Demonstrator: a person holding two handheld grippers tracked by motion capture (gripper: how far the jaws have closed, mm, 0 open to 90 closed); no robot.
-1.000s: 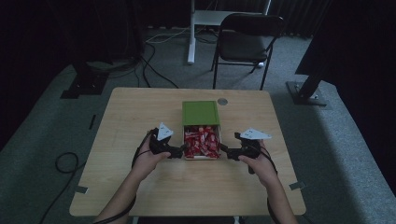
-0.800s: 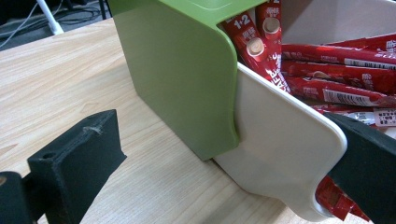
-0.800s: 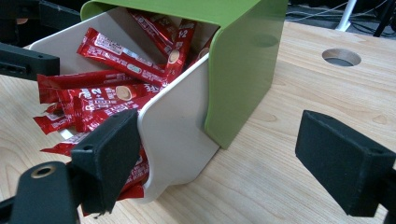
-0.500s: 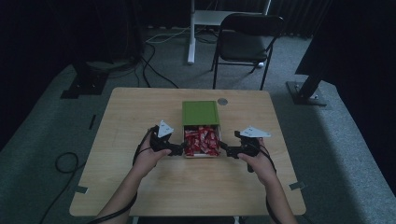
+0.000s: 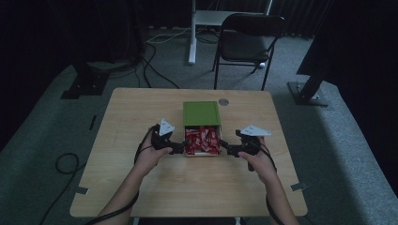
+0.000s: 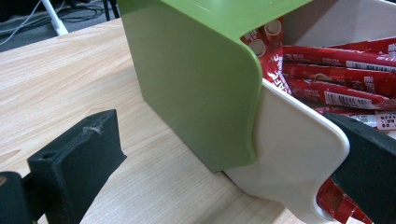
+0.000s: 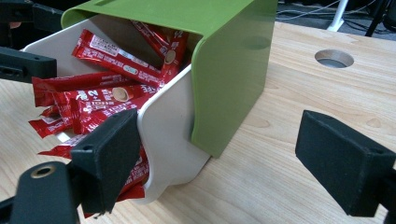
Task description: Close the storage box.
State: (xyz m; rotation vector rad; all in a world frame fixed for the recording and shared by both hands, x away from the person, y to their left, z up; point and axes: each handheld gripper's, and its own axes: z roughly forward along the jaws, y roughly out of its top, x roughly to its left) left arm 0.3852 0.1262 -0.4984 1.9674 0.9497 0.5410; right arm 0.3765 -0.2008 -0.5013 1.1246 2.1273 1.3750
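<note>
Fingers [image 7: 109, 154] of both grippers spread, flanking smooth cream drawer [image 7: 170, 130] of glossy red packets [image 7: 93, 100].

wide-apart right tongs [image 7: 224, 163] straddle white drawer [image 7: 170, 126] of red packets [image 7: 93, 100]
</note>
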